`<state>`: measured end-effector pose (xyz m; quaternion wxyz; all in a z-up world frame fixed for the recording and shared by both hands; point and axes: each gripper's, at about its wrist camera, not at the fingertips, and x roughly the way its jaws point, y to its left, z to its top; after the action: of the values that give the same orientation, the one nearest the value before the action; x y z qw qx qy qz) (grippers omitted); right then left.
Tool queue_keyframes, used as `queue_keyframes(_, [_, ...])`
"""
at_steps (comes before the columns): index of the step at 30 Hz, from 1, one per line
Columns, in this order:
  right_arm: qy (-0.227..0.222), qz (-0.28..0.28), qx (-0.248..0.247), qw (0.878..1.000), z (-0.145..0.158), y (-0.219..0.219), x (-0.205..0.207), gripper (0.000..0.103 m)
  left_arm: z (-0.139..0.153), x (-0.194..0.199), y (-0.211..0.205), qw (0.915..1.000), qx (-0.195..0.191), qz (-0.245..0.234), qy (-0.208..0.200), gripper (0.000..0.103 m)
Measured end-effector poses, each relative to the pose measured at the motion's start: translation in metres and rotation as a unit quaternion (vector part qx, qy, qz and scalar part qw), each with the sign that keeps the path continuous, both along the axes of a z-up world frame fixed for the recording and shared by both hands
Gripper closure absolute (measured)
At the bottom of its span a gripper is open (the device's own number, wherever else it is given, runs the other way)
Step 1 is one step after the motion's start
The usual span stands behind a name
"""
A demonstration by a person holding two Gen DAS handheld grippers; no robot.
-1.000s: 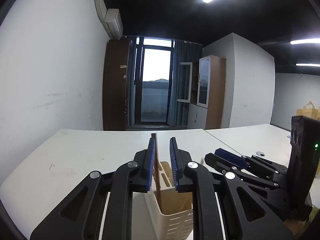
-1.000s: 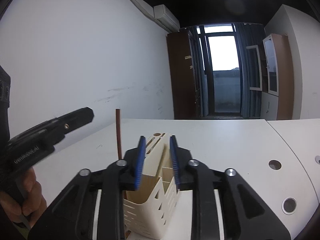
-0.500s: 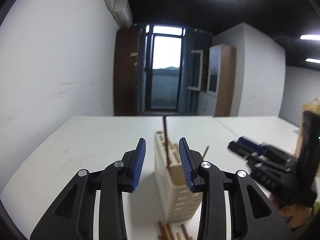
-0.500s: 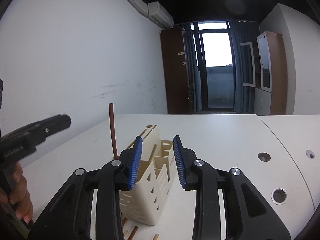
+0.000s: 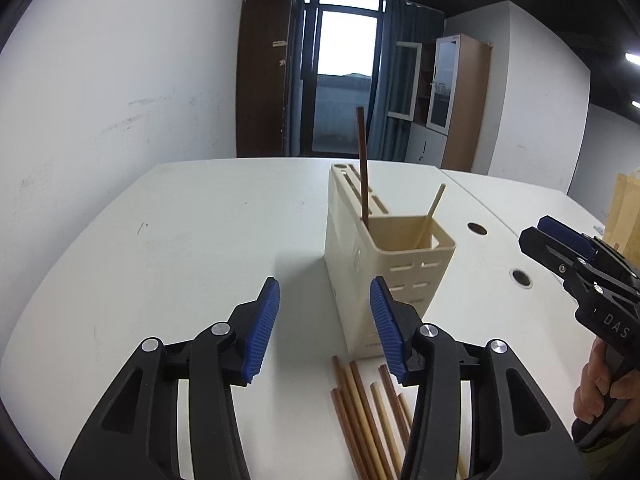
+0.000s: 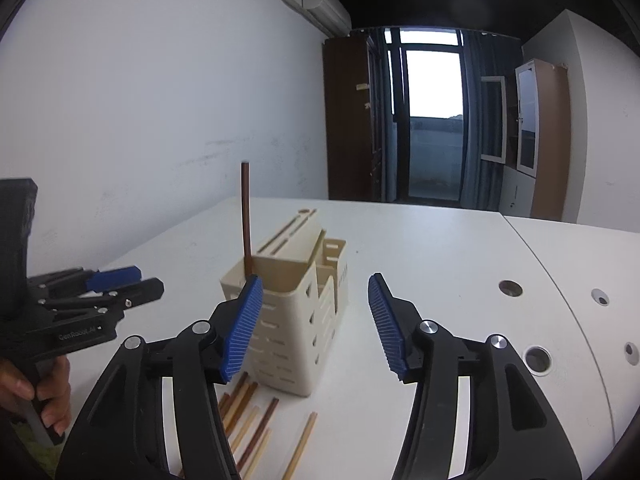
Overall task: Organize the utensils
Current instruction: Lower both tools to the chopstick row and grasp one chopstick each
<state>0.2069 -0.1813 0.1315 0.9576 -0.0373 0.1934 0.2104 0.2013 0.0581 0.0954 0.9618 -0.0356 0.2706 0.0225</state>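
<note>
The cream slotted utensil holder stands on the white table, a dark chopstick upright inside; loose chopsticks lie at its six o'clock. Both the left gripper and the right gripper are opening, empty.

Utensil holder stands on the table, well in from its edges. One chopstick upright in the holder's near compartment, at the left corner; a second chopstick leans in the same compartment toward the right. Loose chopsticks lie flat on the table just in front of the holder. Cable holes in the tabletop to the holder's right.
</note>
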Motion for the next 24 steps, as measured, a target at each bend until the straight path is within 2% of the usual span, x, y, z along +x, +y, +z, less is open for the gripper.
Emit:
queue_keyframes(3, [0.023,-0.004,-0.004,1.000,-0.009,0.000,-0.002,0.046,-0.006,-0.004,0.002,0.9999,-0.002,-0.001,0.012,0.051])
queue_keyframes(6, [0.045,-0.022,-0.032,0.998,-0.022,0.003,-0.001,0.045,-0.018,-0.002,0.003,0.9994,-0.002,0.003,0.033,0.051])
queue_keyframes(12, [0.120,-0.032,-0.052,0.991,-0.055,0.005,0.009,0.044,-0.043,0.001,0.006,0.9965,-0.009,0.000,0.083,0.049])
queue_keyframes(16, [0.170,-0.033,-0.061,0.983,-0.074,0.007,0.020,0.044,-0.057,0.007,0.009,0.9927,-0.022,-0.011,0.118,0.049])
queue_keyframes(24, [0.226,-0.035,-0.071,0.971,-0.098,0.011,0.033,0.044,-0.081,0.018,0.015,0.9832,-0.042,-0.025,0.176,0.049])
